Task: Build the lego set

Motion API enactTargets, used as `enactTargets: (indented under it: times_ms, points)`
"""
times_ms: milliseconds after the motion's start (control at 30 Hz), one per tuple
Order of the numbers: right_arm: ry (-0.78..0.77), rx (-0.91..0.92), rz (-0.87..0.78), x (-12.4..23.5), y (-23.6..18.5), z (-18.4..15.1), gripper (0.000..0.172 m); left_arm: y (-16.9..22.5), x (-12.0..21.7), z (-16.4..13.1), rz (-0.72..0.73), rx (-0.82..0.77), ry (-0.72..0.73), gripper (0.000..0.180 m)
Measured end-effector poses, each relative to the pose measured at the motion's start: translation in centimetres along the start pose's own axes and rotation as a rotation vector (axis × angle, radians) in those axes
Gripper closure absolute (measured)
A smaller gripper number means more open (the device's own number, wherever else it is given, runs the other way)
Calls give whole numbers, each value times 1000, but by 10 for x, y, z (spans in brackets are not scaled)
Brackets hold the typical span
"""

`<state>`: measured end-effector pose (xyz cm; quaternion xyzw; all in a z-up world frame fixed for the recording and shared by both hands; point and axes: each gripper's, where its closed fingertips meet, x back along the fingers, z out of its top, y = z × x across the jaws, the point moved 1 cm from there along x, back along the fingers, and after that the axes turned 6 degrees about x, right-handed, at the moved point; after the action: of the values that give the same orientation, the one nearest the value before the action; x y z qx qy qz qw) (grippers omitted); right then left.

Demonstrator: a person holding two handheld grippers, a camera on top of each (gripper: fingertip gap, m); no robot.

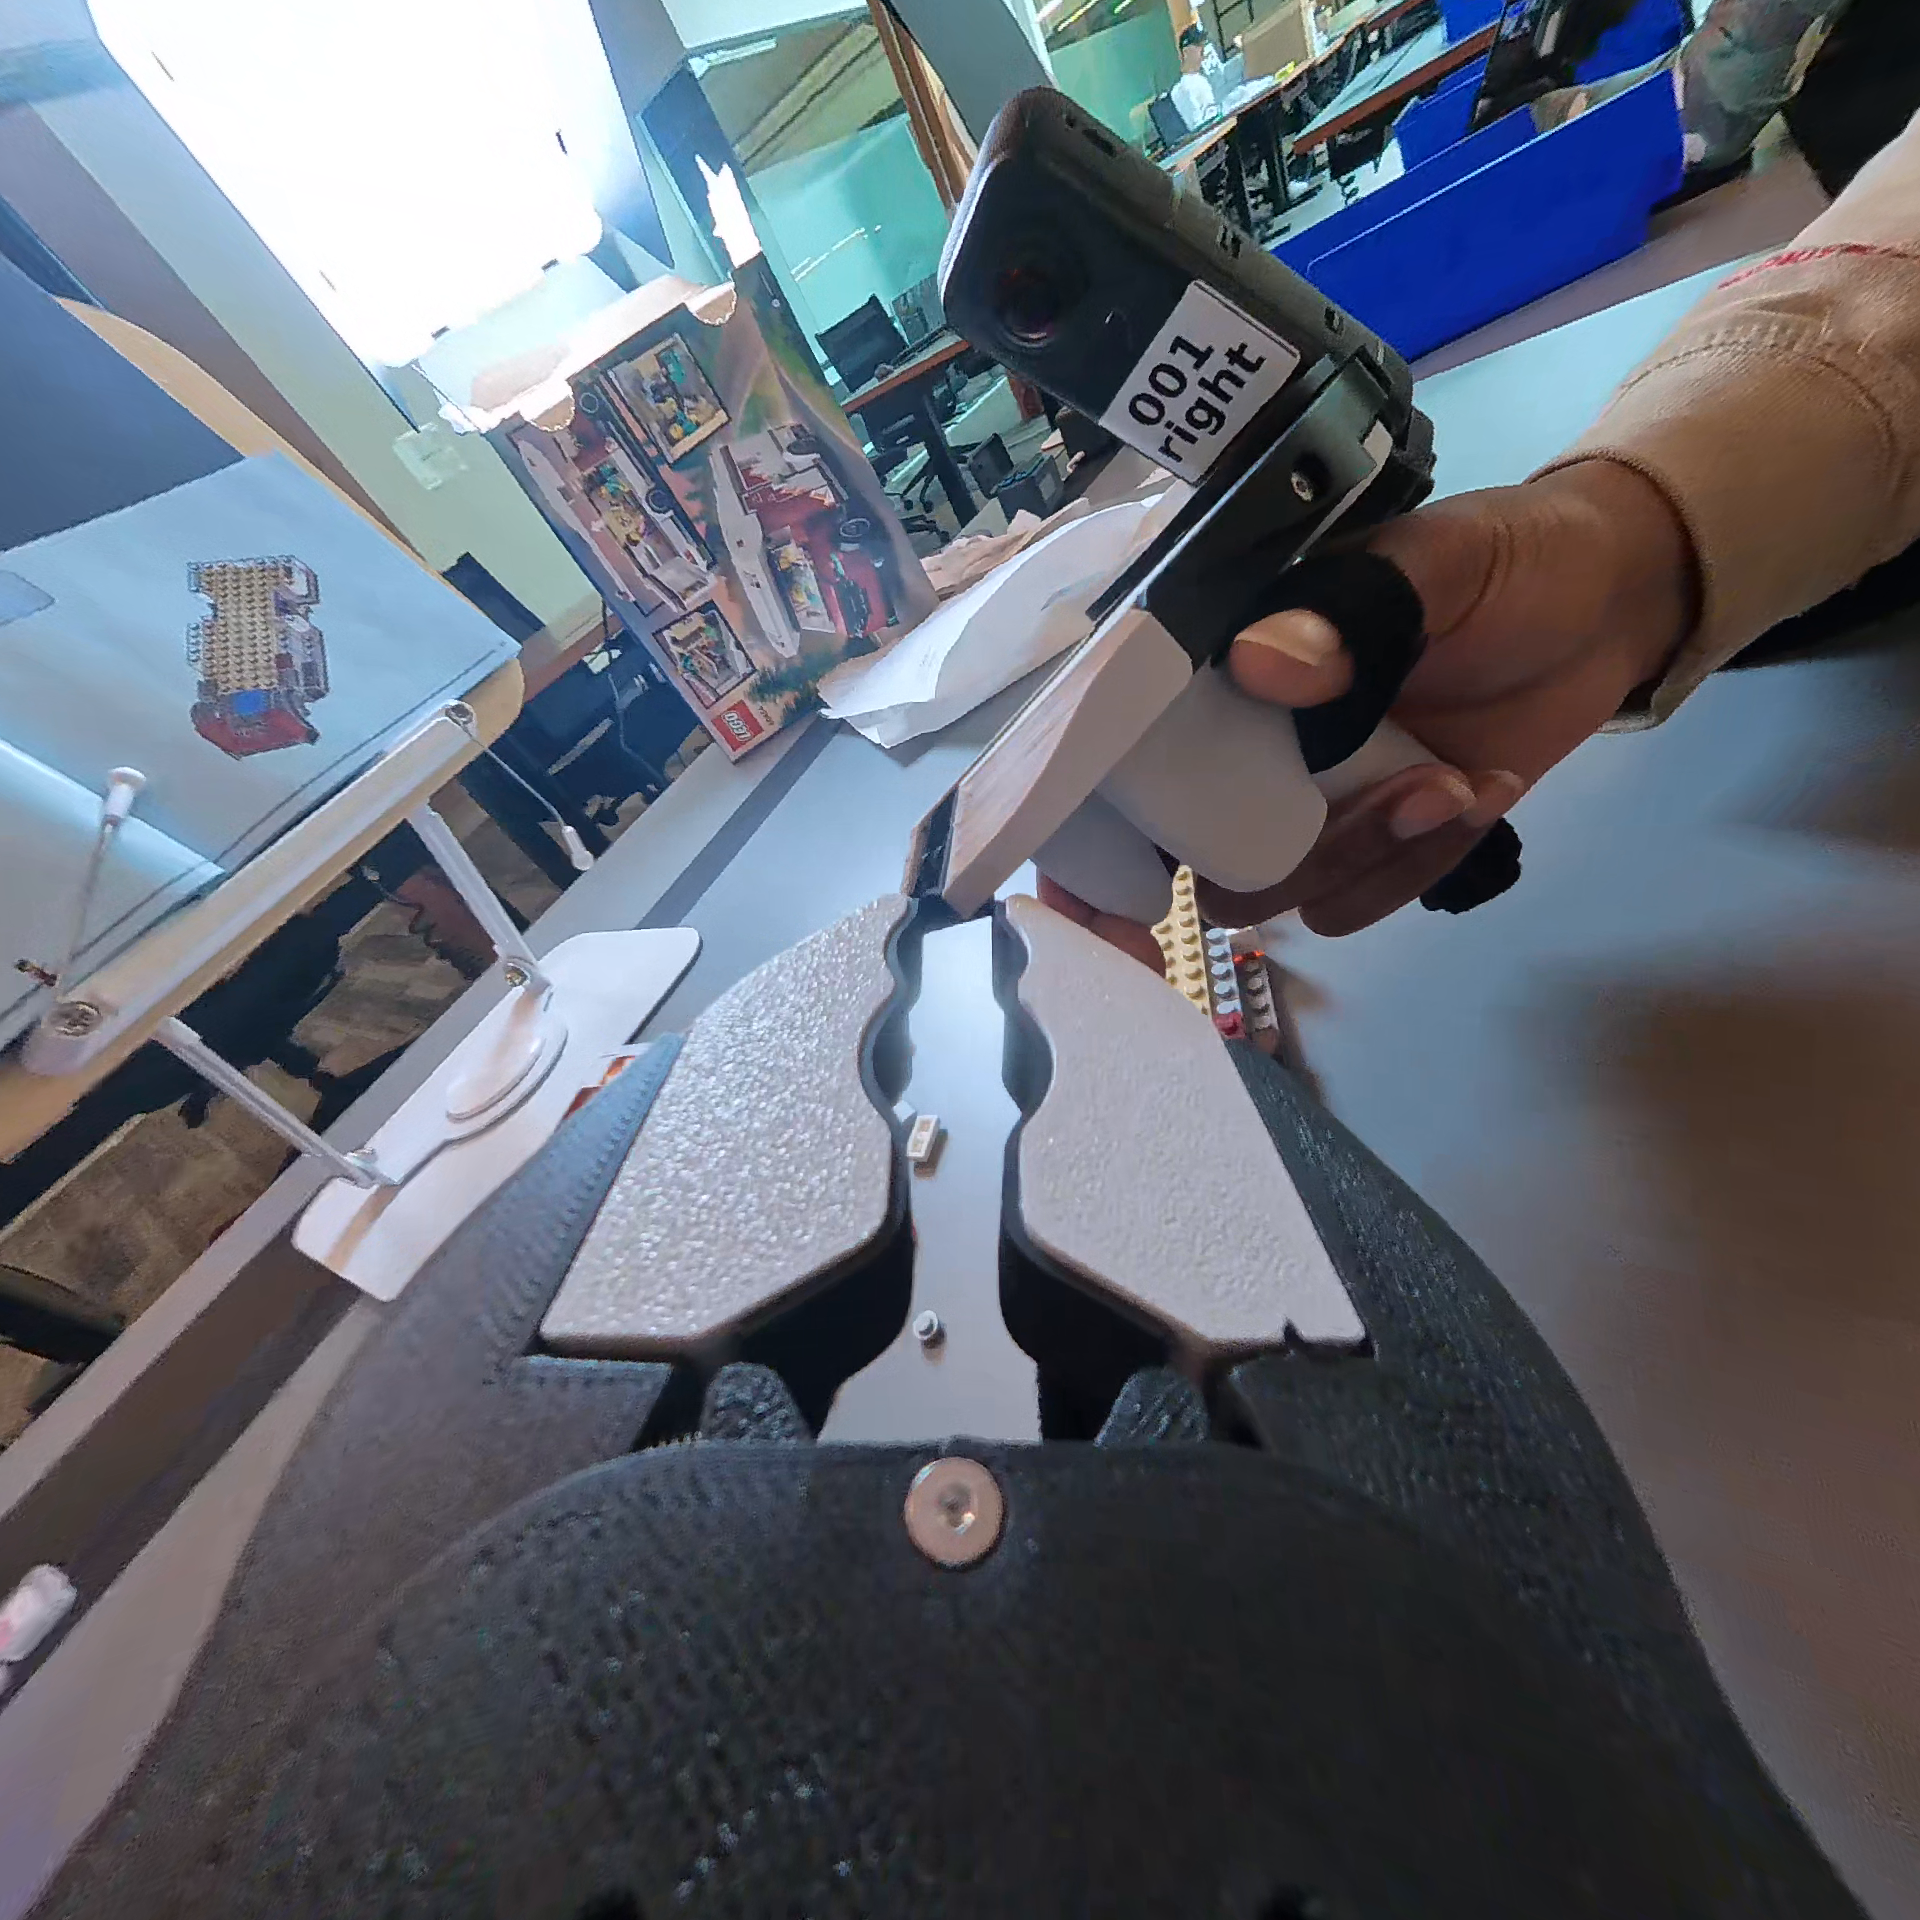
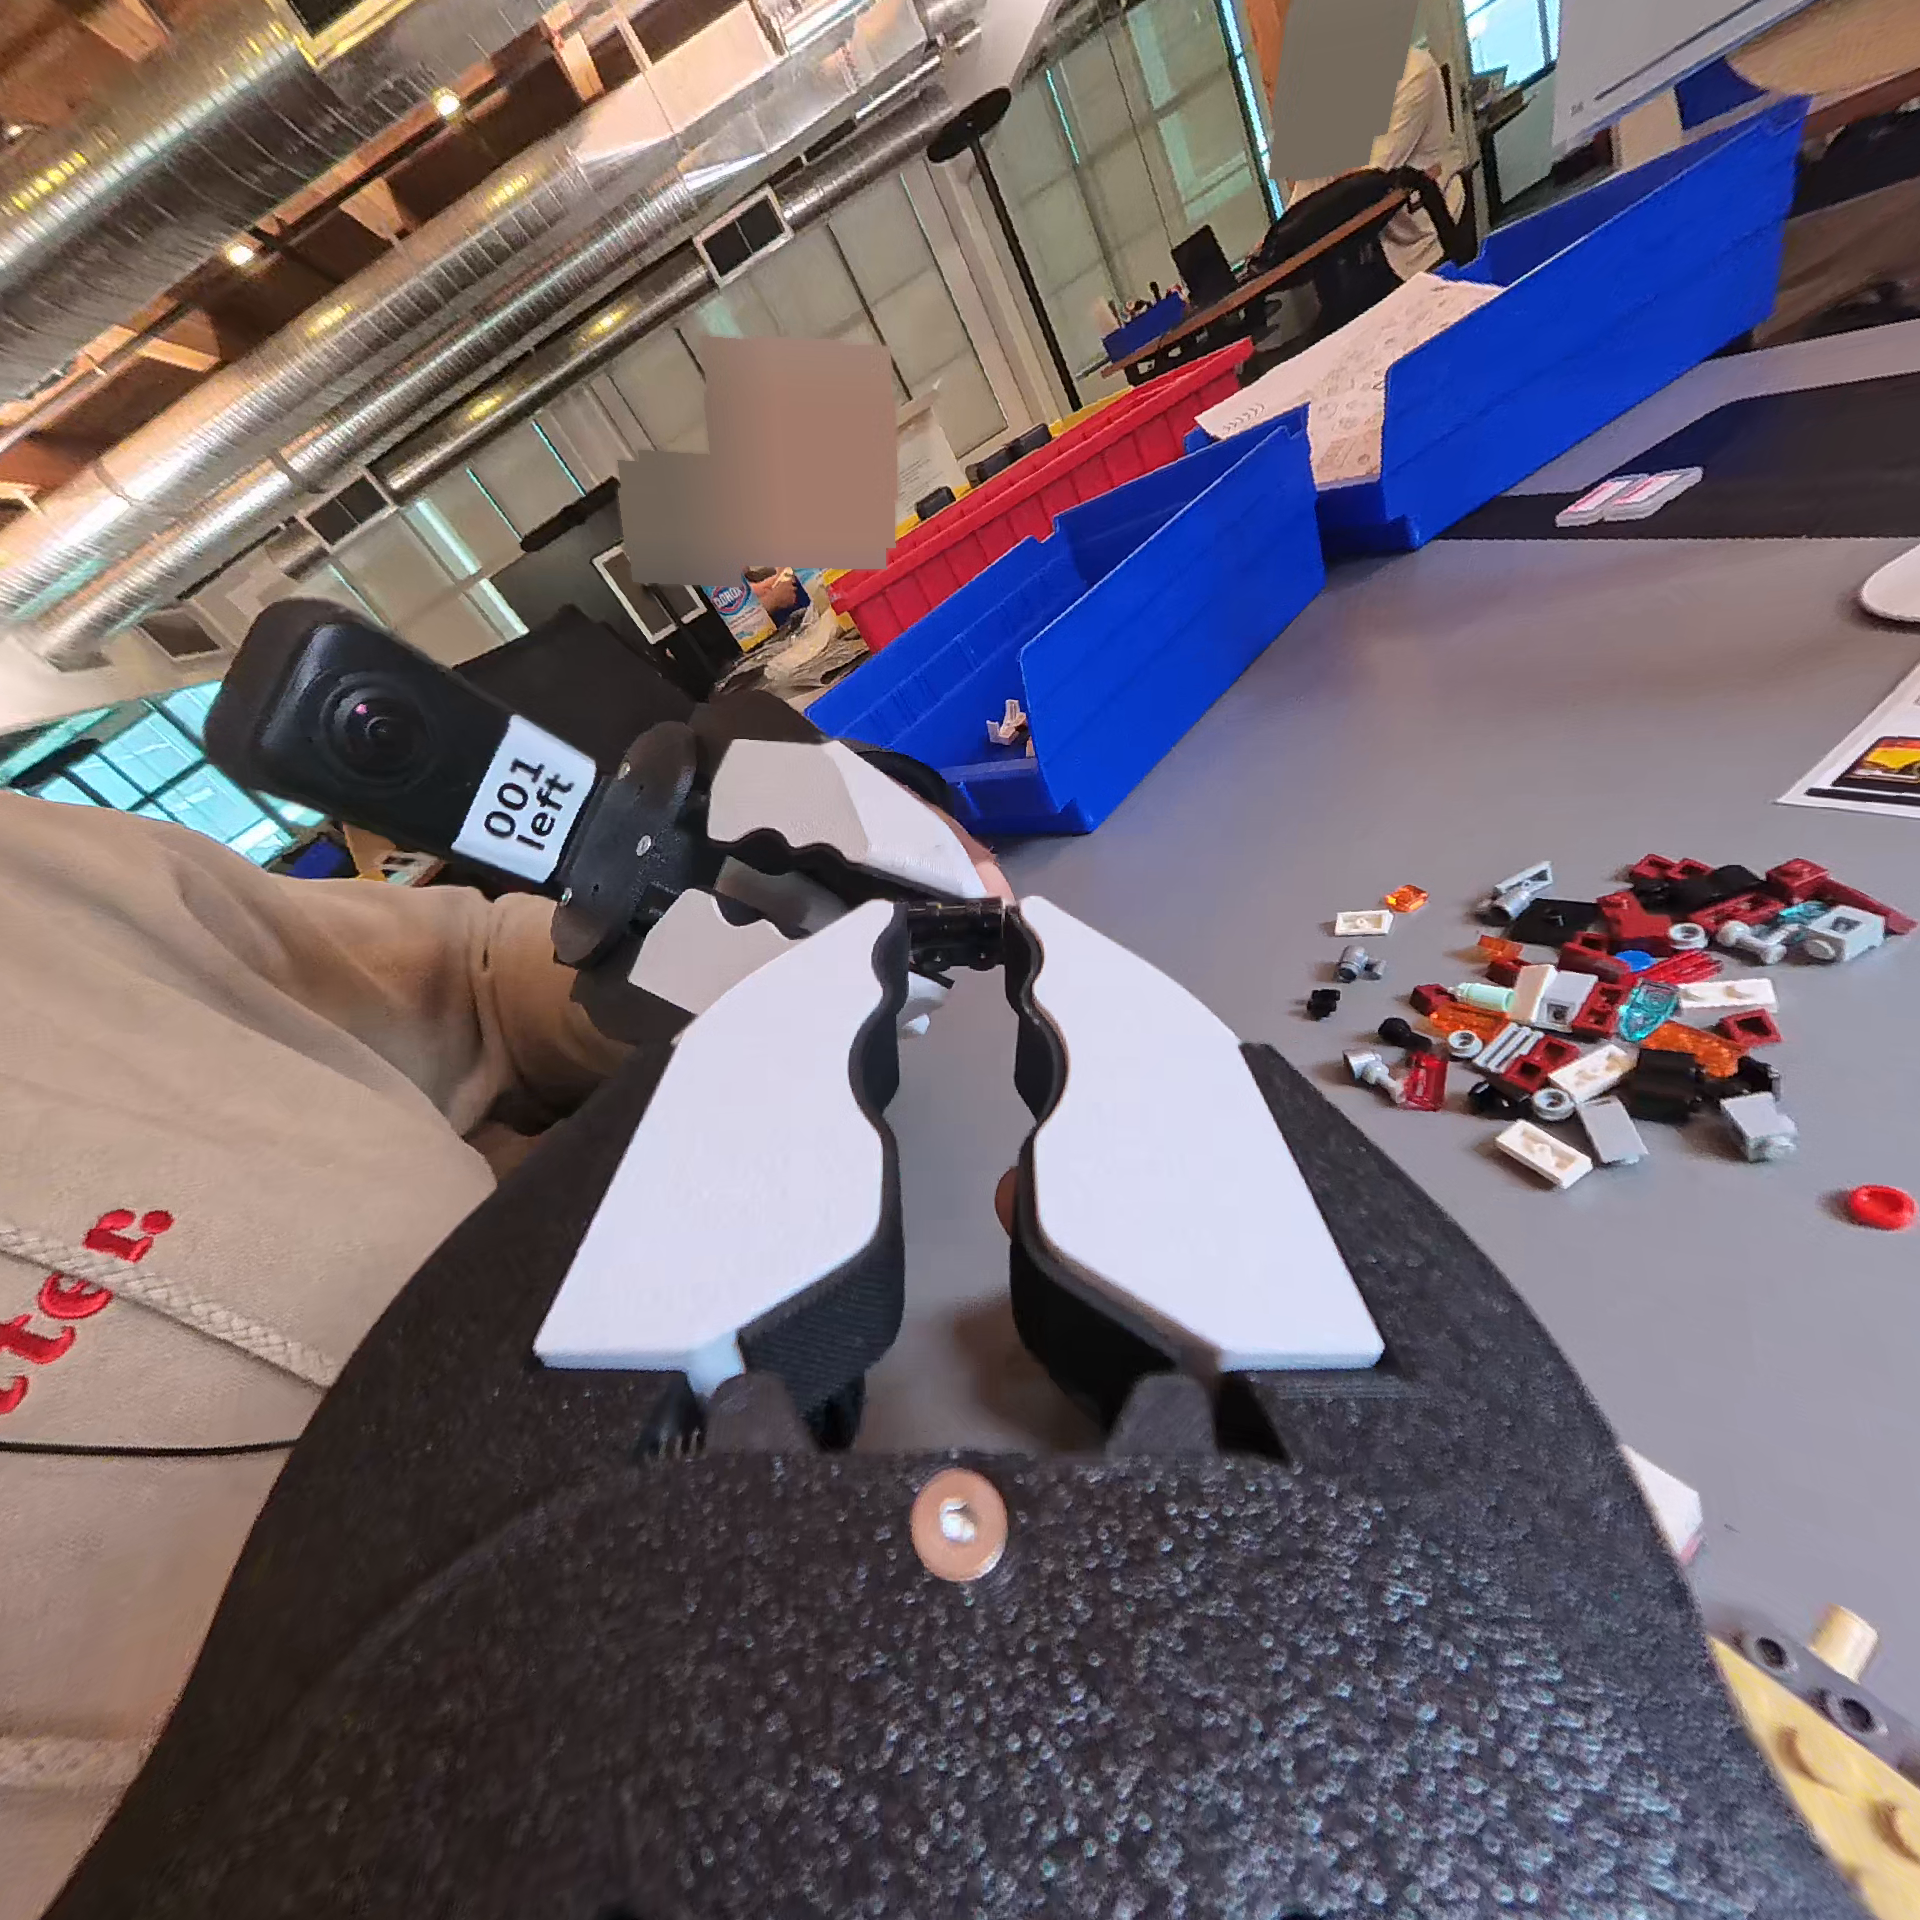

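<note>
Black piece (image 2: 956, 935), a small dark toy part, sits above the grey table (image 2: 1351, 779), pinched at the very tips of the right gripper (image 2: 958, 920), whose jaws stand narrow with both pads pressed on its ends. The left gripper (image 1: 951, 920) meets it head-on from ten o'clock in the right wrist view. Its jaws are narrow too and appear to close on the same piece from above and below, though its lower fingertip is hidden. With so little of the piece inside either grip, a steady, square hold with no twisting between the two tools looks wise. At three o'clock from the tips lies a heap of small bricks (image 2: 1621, 1018) in dark red, white, grey and orange, with a red ring (image 2: 1883, 1205) at four o'clock and blue bins (image 2: 1174, 623) at one o'clock. In the left wrist view a tan studded plate (image 1: 1190, 935) shows just right of the tips, a white stand (image 1: 499, 1039) at nine o'clock, and a printed toy box (image 1: 727, 540) at eleven o'clock bearing a red brand logo. A white sticker (image 1: 1200, 379) with black writing marks each gripper's camera.
</note>
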<state>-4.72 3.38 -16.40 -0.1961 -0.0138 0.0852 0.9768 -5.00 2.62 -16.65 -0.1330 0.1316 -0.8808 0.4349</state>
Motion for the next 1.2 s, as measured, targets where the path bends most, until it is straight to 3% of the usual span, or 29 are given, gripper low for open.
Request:
enactTargets:
  times_ms: [133,333,533,733,933,1067,1200]
  points:
    - [-9,33,40,3,1,3,150,-4,3,1,-105,250,44,168]
    - [-32,267,8,18,12,18,148,-28,13,2,-371,945,198,168]
    - [-94,550,-80,11,7,11,150,-28,12,-1,-522,1262,255,169]
    - [-127,726,-206,0,4,8,151,-16,7,-2,-558,1308,239,169]
    - [-169,793,-186,-2,2,2,157,-7,5,-3,-576,1287,202,169]
    - [-230,856,-127,2,0,-3,157,-2,3,-4,-589,1251,160,168]
    - [-420,926,17,13,0,-19,157,-4,3,-10,-538,1126,85,160]
